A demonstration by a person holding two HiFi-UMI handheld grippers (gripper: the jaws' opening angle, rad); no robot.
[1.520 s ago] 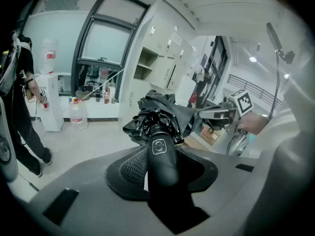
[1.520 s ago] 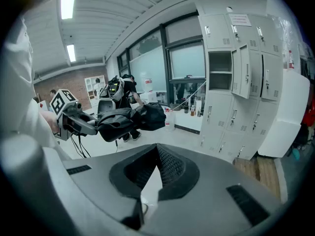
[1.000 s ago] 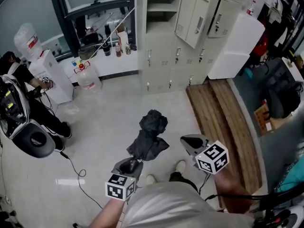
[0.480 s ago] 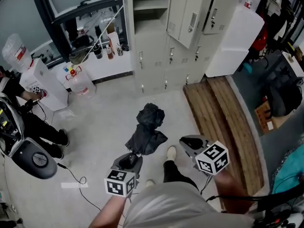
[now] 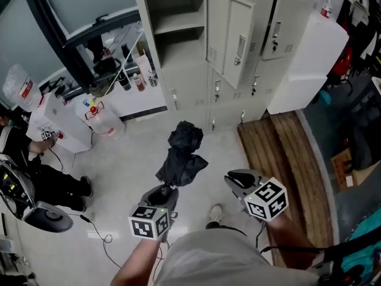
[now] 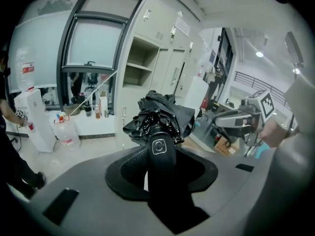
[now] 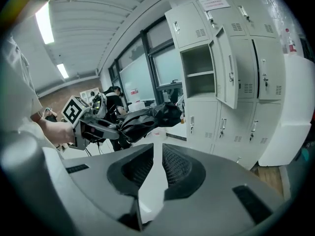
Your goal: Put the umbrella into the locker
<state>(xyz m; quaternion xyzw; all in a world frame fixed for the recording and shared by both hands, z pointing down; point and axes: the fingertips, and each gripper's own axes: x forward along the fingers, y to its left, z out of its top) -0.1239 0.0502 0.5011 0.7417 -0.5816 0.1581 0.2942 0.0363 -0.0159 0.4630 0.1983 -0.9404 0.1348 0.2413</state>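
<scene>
**Head view.** A person stands on a pale floor, facing a bank of grey lockers. The left gripper [image 5: 165, 190] carries a folded black umbrella [image 5: 180, 159], which juts forward in the air toward the lockers and is well apart from them. The right gripper [image 5: 233, 179] hangs just beside it, carrying nothing. One locker [image 5: 172, 34] stands with its door [image 5: 229, 40] swung wide. Judging from this, the umbrella is picked up and the locker is ready. What is left is to reach the locker, slide the umbrella in and let go.

**Left gripper view.** The fingers are about half closed and clamp the umbrella's smooth black handle from both sides. The bunched canopy spreads out just past the fingertips. Beyond it the open locker shows a shelf partway up and no object on it. The space under the shelf is partly hidden behind the canopy, so it may or may not be bare.

**Right gripper view.** The fingers [image 7: 172, 167] stand a narrow gap apart, and only floor shows between them — they hold nothing. To the left, the umbrella lies nearly level in the other gripper. Ahead, the open locker is seen more squarely, and both the shelf and the space below it look empty. The neighbouring locker doors are shut.
</scene>
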